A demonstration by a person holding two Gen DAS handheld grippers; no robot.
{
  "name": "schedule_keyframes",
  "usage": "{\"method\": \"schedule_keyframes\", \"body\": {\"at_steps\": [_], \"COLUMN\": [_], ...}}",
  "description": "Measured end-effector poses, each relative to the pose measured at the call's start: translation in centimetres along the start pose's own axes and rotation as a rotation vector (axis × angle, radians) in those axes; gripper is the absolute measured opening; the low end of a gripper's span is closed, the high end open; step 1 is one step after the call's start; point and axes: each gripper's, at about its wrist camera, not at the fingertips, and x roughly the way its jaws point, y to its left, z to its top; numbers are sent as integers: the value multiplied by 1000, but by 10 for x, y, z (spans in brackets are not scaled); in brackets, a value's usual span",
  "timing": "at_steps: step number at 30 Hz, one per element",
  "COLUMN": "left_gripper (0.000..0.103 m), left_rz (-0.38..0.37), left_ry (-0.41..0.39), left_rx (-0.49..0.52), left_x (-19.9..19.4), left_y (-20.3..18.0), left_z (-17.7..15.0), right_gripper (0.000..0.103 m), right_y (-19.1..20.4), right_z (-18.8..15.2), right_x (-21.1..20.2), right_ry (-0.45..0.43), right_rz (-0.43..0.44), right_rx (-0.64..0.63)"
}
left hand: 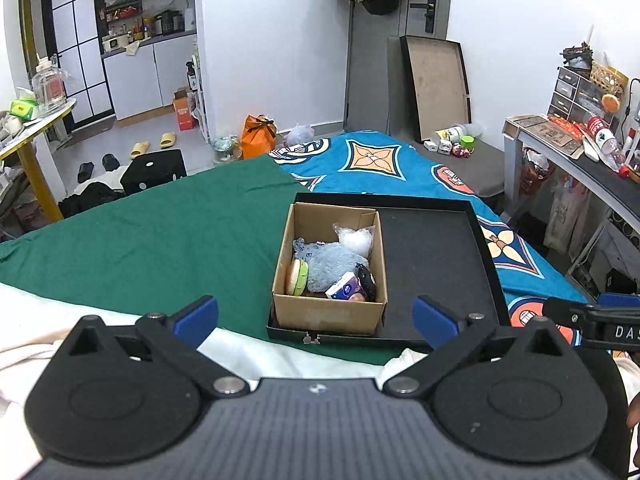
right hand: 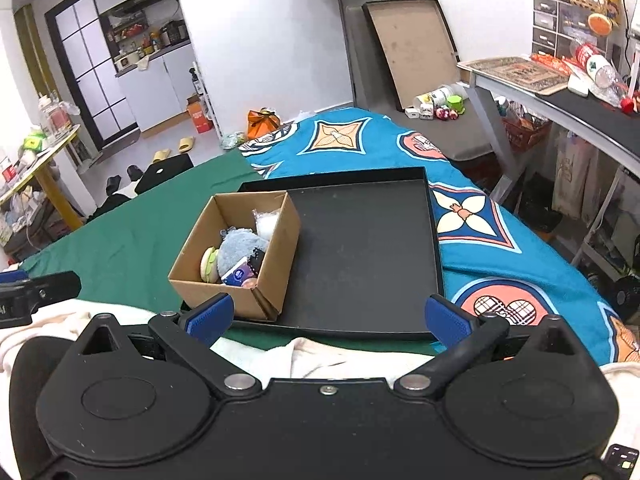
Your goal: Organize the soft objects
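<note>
The sorting looks finished, or close to it: every soft thing in view sits inside the box (left hand: 329, 264), and the bare half of the tray (left hand: 436, 264) beside it holds nothing. No loose soft item shows on the green cloth (left hand: 160, 232) or the blue blanket (left hand: 380, 164), so little seems left beyond perhaps tidying or closing up.

The box stands in the tray's left half, against its near wall. Inside lie a burger toy (left hand: 297, 277) at the left, a fluffy blue cloth (left hand: 330, 266) in the middle, a clear bag (left hand: 354, 240) at the back, a tissue pack (left hand: 345, 289) in front and a dark item (left hand: 366, 282) on the right; something pinkish under the pack is too hidden to name.

The left gripper (left hand: 316, 322) hangs near the box's front edge, jaws spread wide and empty. The right gripper (right hand: 330, 316) hangs over the tray's near rim, jaws likewise wide apart with nothing between them.
</note>
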Motion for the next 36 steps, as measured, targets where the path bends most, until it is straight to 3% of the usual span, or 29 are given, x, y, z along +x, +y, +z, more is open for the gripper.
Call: {"method": "schedule_keyframes", "body": {"at_steps": [16, 20, 36], "left_gripper": [103, 103, 103], "left_rz": [-44, -15, -30], "left_ry": [-42, -76, -31], "left_rx": [34, 49, 17], "left_x": [-20, -25, -17], "left_y": [-6, -7, -1], "left_z": [-7, -8, -10], "right_gripper": [103, 103, 103], "right_y": [6, 8, 7], "right_z": [-6, -6, -10], "right_x": [-25, -27, -22], "right_ry": [-29, -38, -20], "right_rz": [-11, -16, -9], "right_rx": [-6, -23, -32]}}
